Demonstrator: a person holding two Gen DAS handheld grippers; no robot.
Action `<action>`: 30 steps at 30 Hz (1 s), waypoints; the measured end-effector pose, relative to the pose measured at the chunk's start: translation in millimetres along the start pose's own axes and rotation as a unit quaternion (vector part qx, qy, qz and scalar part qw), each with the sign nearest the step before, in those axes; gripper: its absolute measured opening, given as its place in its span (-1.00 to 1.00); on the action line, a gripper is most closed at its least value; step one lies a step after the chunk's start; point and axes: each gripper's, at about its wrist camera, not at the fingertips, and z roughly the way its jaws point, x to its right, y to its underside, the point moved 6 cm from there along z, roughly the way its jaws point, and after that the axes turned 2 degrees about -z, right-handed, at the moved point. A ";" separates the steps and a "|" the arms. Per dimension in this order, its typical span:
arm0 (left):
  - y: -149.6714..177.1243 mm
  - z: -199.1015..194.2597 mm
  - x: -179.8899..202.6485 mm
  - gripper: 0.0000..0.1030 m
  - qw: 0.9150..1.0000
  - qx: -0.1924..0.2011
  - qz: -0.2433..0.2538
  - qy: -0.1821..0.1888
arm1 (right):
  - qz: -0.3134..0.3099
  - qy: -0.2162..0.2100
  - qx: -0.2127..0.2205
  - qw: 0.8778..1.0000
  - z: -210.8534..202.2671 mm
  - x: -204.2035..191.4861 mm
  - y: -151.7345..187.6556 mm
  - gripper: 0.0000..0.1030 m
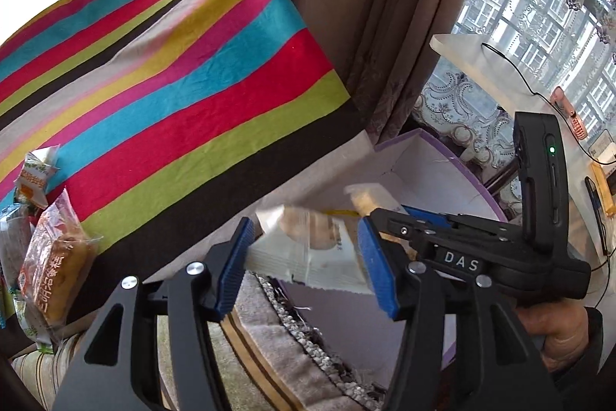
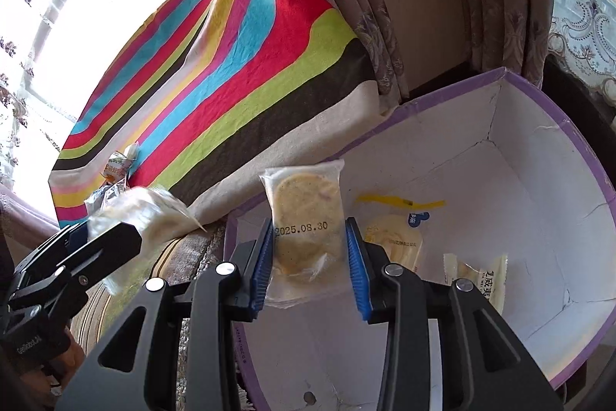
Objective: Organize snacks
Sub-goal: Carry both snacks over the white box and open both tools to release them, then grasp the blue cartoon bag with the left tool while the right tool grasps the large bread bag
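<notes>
Already two packets lie in the box. Right gripper grips a cake above it; left gripper brackets another pack, clamped or freed unclear. More snacks wait at nine o'clock.

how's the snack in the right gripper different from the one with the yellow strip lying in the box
The dated cake packet stands upright between the right gripper's blue pads, above the purple-rimmed box; the yellow-strip packet lies on the box floor, touched by neither gripper. The held one shows a printed date over a speckled round cake; the lying one has a yellow band, a blue mark and paler contents. Both are clear-wrapped single snacks.
</notes>
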 end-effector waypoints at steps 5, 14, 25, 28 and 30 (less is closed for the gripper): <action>-1.8 -0.6 -10.0 0.32 1.000 0.002 -0.019 -0.001 | 0.003 -0.010 0.002 1.000 -1.6 -0.5 -0.8 -0.22; 4.1 -14.5 -31.5 0.40 0.999 0.013 -0.046 -0.024 | -0.013 -0.013 0.011 1.000 -6.7 -16.4 -4.1 -0.22; 11.2 -34.9 -58.0 0.40 0.996 0.032 -0.064 -0.048 | -0.035 -0.024 0.007 0.999 -1.7 -53.6 -3.8 0.04; 15.8 -42.7 -69.7 0.40 0.995 0.038 -0.076 -0.054 | -0.048 -0.028 0.004 0.998 1.5 -68.6 -2.1 0.06; 20.6 -49.6 -79.7 0.40 0.994 0.041 -0.088 -0.058 | -0.056 -0.034 0.001 0.998 3.7 -80.9 0.2 0.09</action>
